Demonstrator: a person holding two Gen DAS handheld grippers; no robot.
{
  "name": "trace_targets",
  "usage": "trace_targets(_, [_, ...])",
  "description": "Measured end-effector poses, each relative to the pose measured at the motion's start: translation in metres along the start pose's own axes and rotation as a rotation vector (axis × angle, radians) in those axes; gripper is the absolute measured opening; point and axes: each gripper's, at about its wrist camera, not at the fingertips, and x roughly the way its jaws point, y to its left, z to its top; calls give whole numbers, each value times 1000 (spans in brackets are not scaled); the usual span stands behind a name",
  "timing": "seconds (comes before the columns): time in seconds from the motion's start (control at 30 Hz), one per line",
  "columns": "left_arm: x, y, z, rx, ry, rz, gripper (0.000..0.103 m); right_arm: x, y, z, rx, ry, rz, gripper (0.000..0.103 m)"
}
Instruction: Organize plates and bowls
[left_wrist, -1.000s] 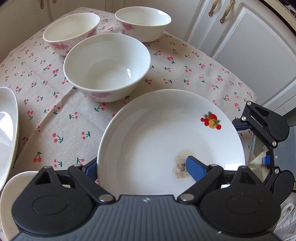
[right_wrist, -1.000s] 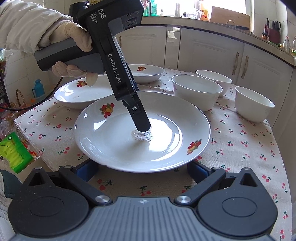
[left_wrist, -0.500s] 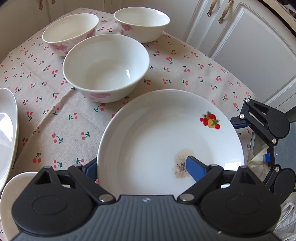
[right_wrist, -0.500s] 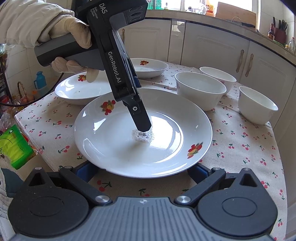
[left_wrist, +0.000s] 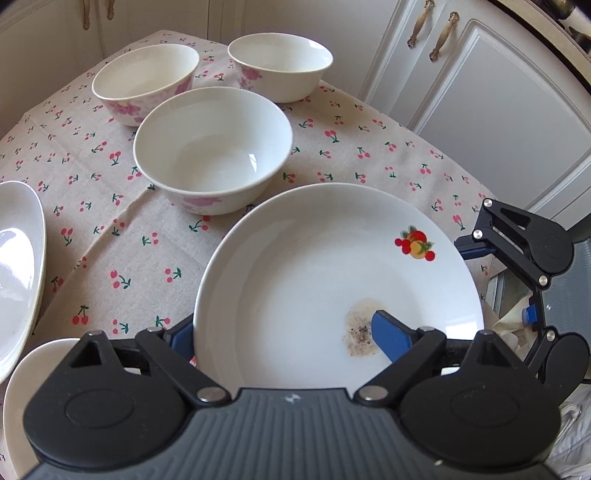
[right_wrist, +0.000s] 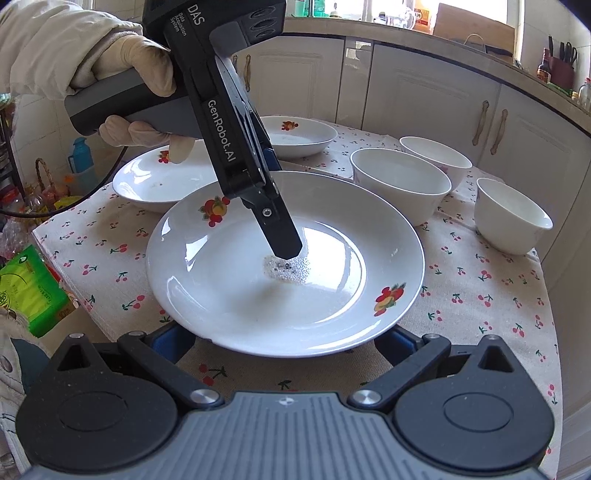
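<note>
While we hold the left gripper (left_wrist: 284, 332) over the near plate (left_wrist: 317, 266), its fingers straddle the rim: one blue pad (left_wrist: 388, 332) lies on the inner face beside a brownish speckled stain (left_wrist: 360, 328), the other sits under the plate's edge, so the gripper is clamped on the plate. From the right wrist view the left gripper's upper finger (right_wrist: 280, 232) slants down into the dish and touches it at the stain. Our right gripper (right_wrist: 284, 343) is spread wide, its blue pads showing just past either side of the plate's near edge, below the rim; we cannot tell whether they touch it.

The plate is glossy white, round and shallow, with small fruit prints on its rim, and it sits at the table's near corner on a beige cloth (left_wrist: 129, 221) dotted with cherries. Beyond it stand three white bowls (left_wrist: 214, 151), smooth and deep with pink flowers outside. Two more fruit-print plates (right_wrist: 162, 181) lie behind our gloved hand (right_wrist: 125, 74).
</note>
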Motion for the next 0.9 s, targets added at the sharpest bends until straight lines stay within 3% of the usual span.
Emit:
trace_targets(0.3, [-20, 3, -8, -16, -47, 17, 93, -1, 6, 12, -37, -2, 1, 103])
trace_targets(0.9, [-69, 46, -64, -162, -122, 100, 93, 25, 36, 59, -147, -17, 123, 103])
